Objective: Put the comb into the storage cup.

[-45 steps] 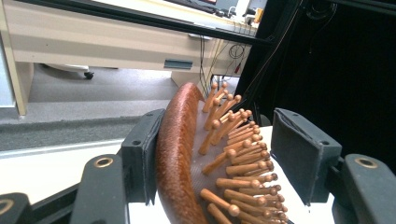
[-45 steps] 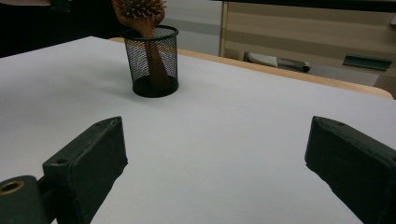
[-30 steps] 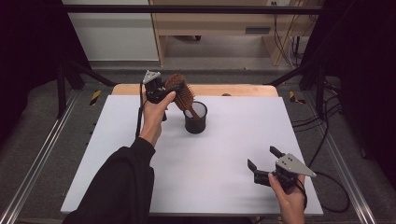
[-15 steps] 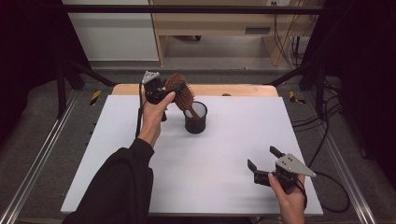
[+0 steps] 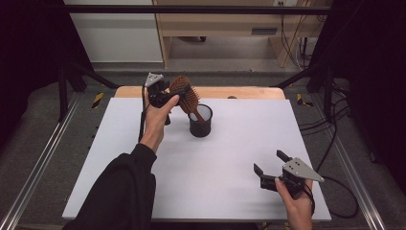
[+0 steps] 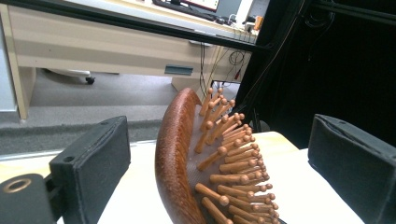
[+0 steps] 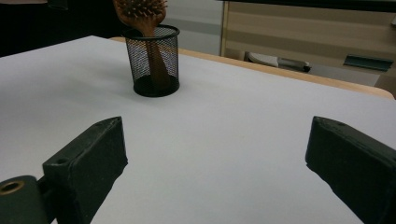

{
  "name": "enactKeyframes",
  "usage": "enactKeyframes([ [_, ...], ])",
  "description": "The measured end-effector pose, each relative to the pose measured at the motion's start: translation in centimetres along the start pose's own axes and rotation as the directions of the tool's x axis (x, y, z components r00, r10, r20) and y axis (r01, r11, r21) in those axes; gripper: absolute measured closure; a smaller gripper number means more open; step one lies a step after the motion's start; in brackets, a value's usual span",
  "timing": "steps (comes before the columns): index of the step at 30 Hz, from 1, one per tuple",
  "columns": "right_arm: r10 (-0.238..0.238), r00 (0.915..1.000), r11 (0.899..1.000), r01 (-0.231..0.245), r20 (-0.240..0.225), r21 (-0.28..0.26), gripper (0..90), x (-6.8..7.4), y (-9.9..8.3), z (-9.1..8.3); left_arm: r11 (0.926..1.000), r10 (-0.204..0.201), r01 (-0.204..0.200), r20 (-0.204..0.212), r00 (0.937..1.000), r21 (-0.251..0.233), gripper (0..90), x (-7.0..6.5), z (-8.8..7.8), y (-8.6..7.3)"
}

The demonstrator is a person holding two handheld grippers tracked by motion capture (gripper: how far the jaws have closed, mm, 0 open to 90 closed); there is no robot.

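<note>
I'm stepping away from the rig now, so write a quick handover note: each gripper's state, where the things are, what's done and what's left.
Left gripper: jaws open on either side of the hairbrush head, not clamped.
Right gripper: open, holding nothing, low over the near right of the white table.
Hairbrush: handle down in the black mesh cup, head sticking out and leaning toward the left gripper.
Done: brush stands in the cup.
Left: probably just back the left gripper off without tipping the cup.

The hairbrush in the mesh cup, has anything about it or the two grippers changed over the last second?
Nothing visibly changed: the hairbrush stands handle-down in the mesh cup, the left gripper sits open around its head, and the right gripper rests open at the table's near right.
</note>
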State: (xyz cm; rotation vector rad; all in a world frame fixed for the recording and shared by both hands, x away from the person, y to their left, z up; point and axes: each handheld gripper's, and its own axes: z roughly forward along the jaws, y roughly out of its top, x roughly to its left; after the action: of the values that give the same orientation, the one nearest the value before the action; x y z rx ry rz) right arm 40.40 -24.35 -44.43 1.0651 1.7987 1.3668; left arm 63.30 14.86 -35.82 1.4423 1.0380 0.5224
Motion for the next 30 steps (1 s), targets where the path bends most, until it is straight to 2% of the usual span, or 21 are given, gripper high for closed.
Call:
enactKeyframes([
  [11, -0.002, 1.0, 1.0, 0.002, -0.004, 0.001, 4.7, 0.1, 0.0, 0.0, 0.9997, 0.003, -0.003, 0.005, 1.0, -0.026, 2.9, 0.0, -0.8, 0.0],
  [18, -0.002, 1.0, 1.0, 0.002, -0.002, 0.001, 4.7, 0.1, 0.0, 0.0, 0.999, -0.013, 0.014, 0.015, 0.9998, -0.044, 2.9, 0.1, -1.3, 0.0],
  [30, -0.004, 1.0, 1.0, 0.004, 0.0, -0.001, 4.7, 0.1, 0.0, 0.0, 0.9987, -0.001, 0.002, 0.02, 0.9998, -0.052, 2.9, -0.2, -1.6, -0.1],
])
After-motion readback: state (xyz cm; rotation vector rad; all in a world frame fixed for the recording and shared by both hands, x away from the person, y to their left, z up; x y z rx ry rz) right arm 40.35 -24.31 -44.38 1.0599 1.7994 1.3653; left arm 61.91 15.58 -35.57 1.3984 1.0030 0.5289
